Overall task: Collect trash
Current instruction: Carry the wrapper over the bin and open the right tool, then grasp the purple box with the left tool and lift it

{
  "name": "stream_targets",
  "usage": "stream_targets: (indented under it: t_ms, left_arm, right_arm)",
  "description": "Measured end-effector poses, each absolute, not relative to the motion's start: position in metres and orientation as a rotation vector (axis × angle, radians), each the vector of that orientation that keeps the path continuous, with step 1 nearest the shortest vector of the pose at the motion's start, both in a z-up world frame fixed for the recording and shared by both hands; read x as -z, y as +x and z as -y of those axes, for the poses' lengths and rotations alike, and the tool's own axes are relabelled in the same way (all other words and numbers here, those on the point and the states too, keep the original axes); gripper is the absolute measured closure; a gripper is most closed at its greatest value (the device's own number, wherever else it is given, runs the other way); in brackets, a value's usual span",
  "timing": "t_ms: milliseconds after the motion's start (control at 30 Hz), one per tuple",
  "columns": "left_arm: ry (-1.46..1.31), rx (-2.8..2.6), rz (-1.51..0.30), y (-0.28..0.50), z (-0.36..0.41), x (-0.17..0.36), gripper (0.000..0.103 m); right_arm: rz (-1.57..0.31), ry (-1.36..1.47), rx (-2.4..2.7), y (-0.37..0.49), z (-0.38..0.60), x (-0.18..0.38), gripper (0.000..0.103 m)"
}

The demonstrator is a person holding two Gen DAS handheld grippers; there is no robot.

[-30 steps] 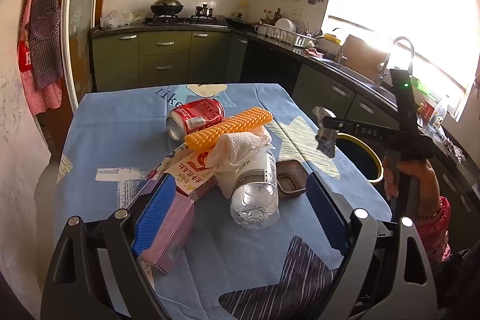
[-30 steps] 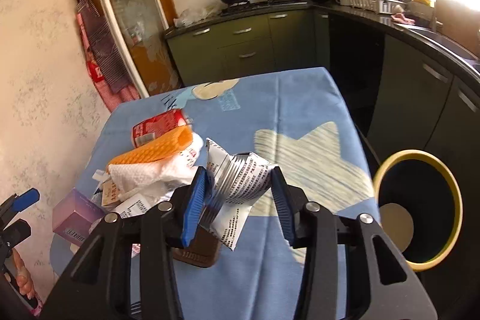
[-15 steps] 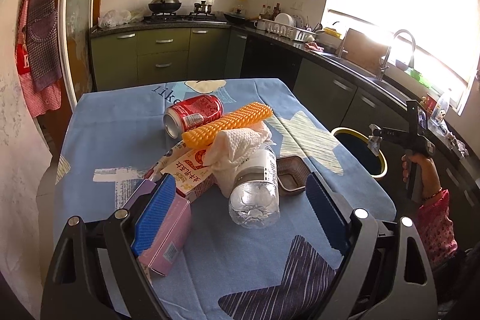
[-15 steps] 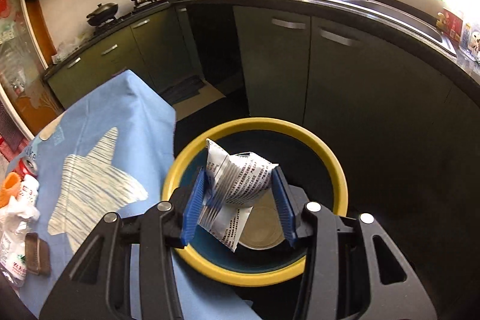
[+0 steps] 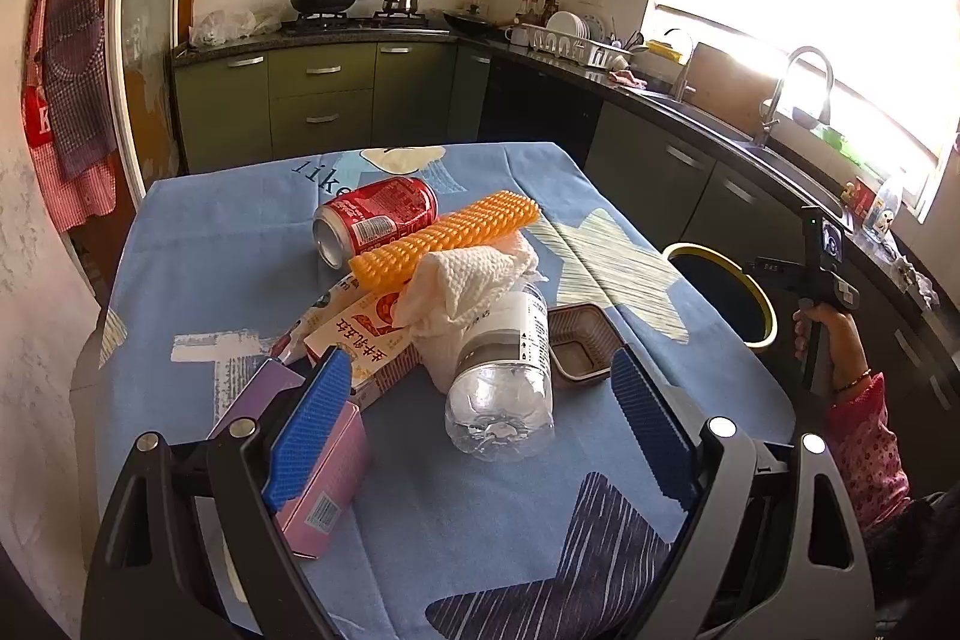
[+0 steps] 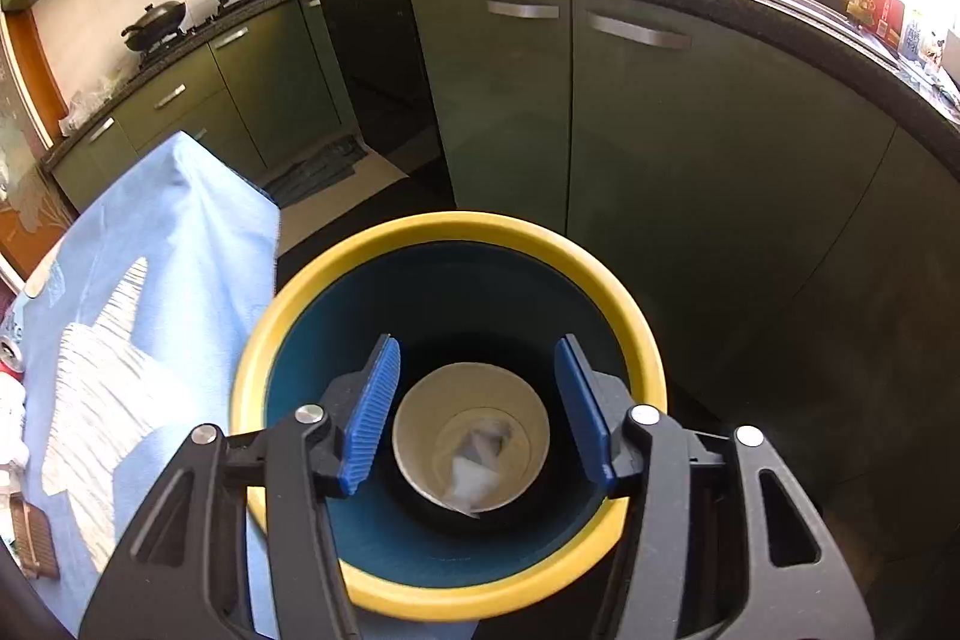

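Over the yellow-rimmed bin [image 6: 360, 589] our right tool [image 6: 477, 421] is opening, nothing between its pads; the wrapper [image 6: 474, 466] lies inside. Our left tool [image 5: 474, 427] hangs released above the table [image 5: 198, 244].

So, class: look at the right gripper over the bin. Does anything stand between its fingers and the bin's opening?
Nothing visible does. The right gripper hangs directly above the yellow-rimmed bin, its jaws opening with nothing between them. Straight below lie only a paper cup and a crumpled wrapper, already at the bottom.
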State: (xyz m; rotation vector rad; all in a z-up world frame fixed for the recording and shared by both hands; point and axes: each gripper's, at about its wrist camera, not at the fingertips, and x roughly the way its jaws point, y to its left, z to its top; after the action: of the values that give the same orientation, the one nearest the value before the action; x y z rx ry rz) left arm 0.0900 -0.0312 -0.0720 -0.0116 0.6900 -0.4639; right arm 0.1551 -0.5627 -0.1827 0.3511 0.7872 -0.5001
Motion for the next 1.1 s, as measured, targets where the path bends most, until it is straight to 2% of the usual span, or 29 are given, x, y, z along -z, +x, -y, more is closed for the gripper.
stream_targets:
  t_ms: [367,800,1100]
  left_arm:
    - [-0.006,0.502,-0.674,0.085,0.008,0.077,0.016]
    - [0.069,0.416,-0.713,0.105,-0.035,0.108,0.016]
    - [-0.014,0.464,-0.749,0.116,-0.054,0.132,0.016]
  right_arm:
    - [-0.781,0.339,0.405,0.149,0.526,0.170,0.048]
    - [-0.788,0.297,0.357,0.155,0.493,0.161,0.048]
    - [-0.800,0.282,0.333,0.160,0.480,0.159,0.048]
